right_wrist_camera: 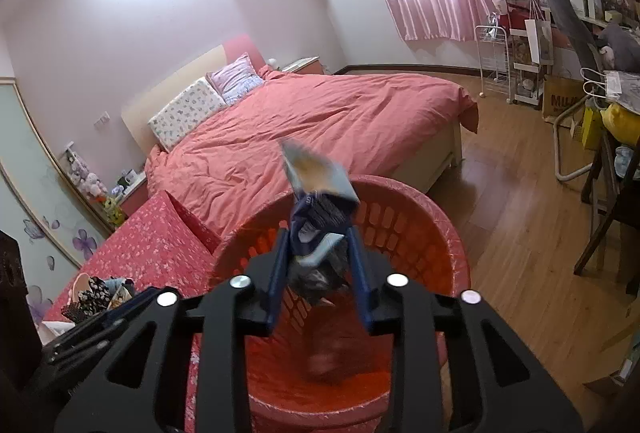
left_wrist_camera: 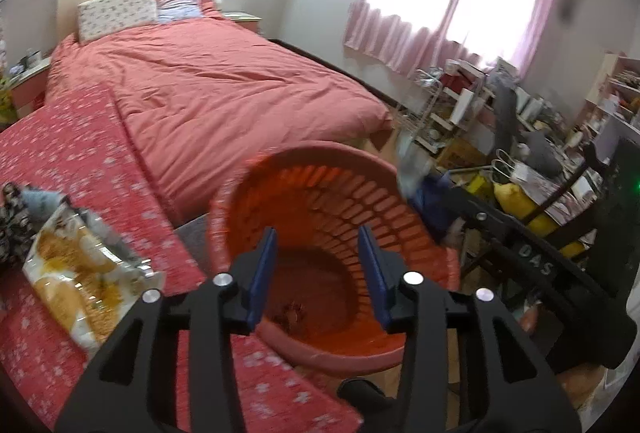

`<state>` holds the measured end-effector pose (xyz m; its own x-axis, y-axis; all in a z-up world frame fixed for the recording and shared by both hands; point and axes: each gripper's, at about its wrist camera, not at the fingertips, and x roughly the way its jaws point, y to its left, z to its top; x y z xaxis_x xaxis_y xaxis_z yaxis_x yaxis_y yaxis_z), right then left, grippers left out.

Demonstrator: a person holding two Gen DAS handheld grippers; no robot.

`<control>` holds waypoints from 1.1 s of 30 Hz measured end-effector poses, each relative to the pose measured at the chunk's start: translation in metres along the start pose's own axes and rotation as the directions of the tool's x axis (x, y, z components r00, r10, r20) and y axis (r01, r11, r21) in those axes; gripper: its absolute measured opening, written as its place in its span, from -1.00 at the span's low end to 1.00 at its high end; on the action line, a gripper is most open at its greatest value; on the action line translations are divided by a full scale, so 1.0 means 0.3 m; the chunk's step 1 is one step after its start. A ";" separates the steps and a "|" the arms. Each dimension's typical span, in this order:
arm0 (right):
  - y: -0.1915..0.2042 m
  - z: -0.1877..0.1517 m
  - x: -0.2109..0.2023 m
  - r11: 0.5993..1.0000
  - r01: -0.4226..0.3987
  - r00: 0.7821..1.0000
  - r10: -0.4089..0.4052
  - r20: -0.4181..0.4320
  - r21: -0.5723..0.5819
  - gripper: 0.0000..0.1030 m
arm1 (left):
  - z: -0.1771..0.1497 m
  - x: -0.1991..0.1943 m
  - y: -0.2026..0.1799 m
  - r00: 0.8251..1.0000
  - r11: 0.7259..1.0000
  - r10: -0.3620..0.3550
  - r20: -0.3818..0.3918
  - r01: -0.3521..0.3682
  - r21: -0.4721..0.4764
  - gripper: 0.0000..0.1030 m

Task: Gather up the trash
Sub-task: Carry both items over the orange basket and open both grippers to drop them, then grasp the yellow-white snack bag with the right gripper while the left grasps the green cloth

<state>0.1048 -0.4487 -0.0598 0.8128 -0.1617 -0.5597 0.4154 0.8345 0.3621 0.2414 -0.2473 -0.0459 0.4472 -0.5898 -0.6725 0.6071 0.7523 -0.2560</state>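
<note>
Above the red basket [right_wrist_camera: 448, 245] a blue-grey wrapper [right_wrist_camera: 320, 209] is seen between the spread jaws of the right gripper [right_wrist_camera: 318, 273], seemingly released. It could be caught on a finger and fall beside the basket. The left gripper [left_wrist_camera: 320, 269] is spread and empty. Left of the basket, a snack bag [left_wrist_camera: 84, 273] lies on the red flowered cover [left_wrist_camera: 132, 193]; behind it a bed [left_wrist_camera: 224, 81] is seen.

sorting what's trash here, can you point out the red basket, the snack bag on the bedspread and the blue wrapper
red basket [left_wrist_camera: 320, 161]: left wrist view, far rim.
snack bag [left_wrist_camera: 80, 273]: left wrist view, middle of its printed front.
blue wrapper [right_wrist_camera: 320, 209]: right wrist view, dark blue middle part, between the right tongs, above the basket.
</note>
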 end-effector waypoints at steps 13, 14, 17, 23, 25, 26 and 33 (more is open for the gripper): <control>0.139 -0.028 -0.018 0.993 -0.029 0.999 0.025 -0.038 -0.117 -0.15 | -0.106 -0.207 0.214 0.973 0.972 0.227 0.034 -0.224 -0.069 0.18; 0.156 -0.033 -0.018 0.991 -0.037 0.999 0.032 -0.044 -0.128 -0.15 | -0.116 -0.225 0.233 0.968 0.967 0.246 0.037 -0.243 -0.078 0.20; 0.223 -0.055 -0.012 0.983 -0.070 0.996 0.058 -0.071 -0.169 -0.15 | -0.149 -0.289 0.307 0.950 0.948 0.307 0.049 -0.301 -0.105 0.23; 0.332 -0.107 -0.003 0.963 -0.132 0.987 0.105 -0.123 -0.233 -0.15 | -0.213 -0.431 0.465 0.911 0.903 0.407 0.069 -0.390 -0.182 0.25; 0.383 -0.131 0.010 0.956 -0.156 0.982 0.122 -0.147 -0.248 -0.15 | -0.229 -0.470 0.511 0.896 0.886 0.437 0.071 -0.417 -0.202 0.25; 0.410 -0.143 0.021 0.951 -0.171 0.978 0.132 -0.164 -0.258 -0.15 | -0.231 -0.490 0.531 0.890 0.879 0.450 0.070 -0.428 -0.213 0.25; 0.572 -0.226 0.080 0.910 -0.254 0.951 0.174 -0.257 -0.327 0.10 | -0.287 -0.596 0.646 0.860 0.836 0.506 0.065 -0.471 -0.283 0.27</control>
<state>0.1681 -0.2737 -0.0615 0.7399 0.1265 -0.6607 0.0379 0.9728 0.2286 0.2225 0.0293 -0.0352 0.7347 -0.1454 -0.6626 0.1113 0.9894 -0.0937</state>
